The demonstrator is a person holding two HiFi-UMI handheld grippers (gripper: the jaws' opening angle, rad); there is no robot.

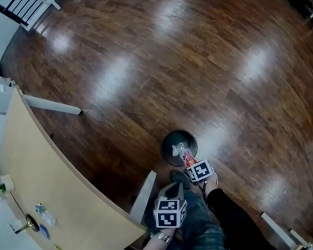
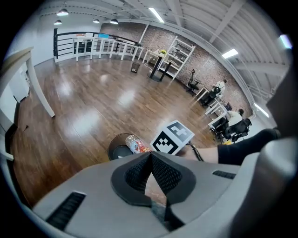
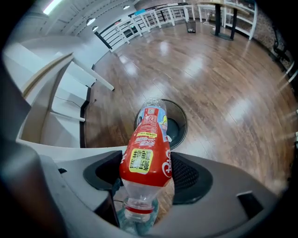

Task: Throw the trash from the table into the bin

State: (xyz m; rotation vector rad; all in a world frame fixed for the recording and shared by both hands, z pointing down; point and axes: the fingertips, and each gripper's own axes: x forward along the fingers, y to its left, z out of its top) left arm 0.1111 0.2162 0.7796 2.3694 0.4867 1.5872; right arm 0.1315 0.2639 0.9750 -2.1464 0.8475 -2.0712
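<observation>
1. Floor (image 1: 195, 65): dark wood boards. They carry the table and the bin.
2. Table (image 1: 48, 177): pale top with a curved edge facing the bin. It stands well apart from the bin.
3. Bin (image 1: 166, 148): a round black container, upright on the floor just in front of the person's feet. A pale scrap lies inside it.
4. Right gripper (image 3: 148, 174): it is angled steeply down toward the bin, and its jaws are clamped on the bottle, one pad on each side of the labelled shoulder.
5. Left gripper (image 2: 150, 162): it sits just beside the right one. Its jaws are together at the tips and hold nothing.
6. Bottle (image 3: 146, 148): clear plastic with a red label, neck toward the gripper body and base pointing at the bin. In the head view it overlaps the bin's near rim.
   - Handling, as a judgement: it looks empty, so it should be light. The thin wall will give under pressure and the label film is likely slick.
   - The shoulder is the stiffer section and the sound place to hold, which is where the pads sit now.
   - The drop needs only that the jaws part once the base is over the bin's opening. A light bottle may bounce off the rim.
7. Remaining trash (image 1: 45, 215): a few small items lie near the table's outer edge, away from the curved edge. They are too small to identify.
</observation>
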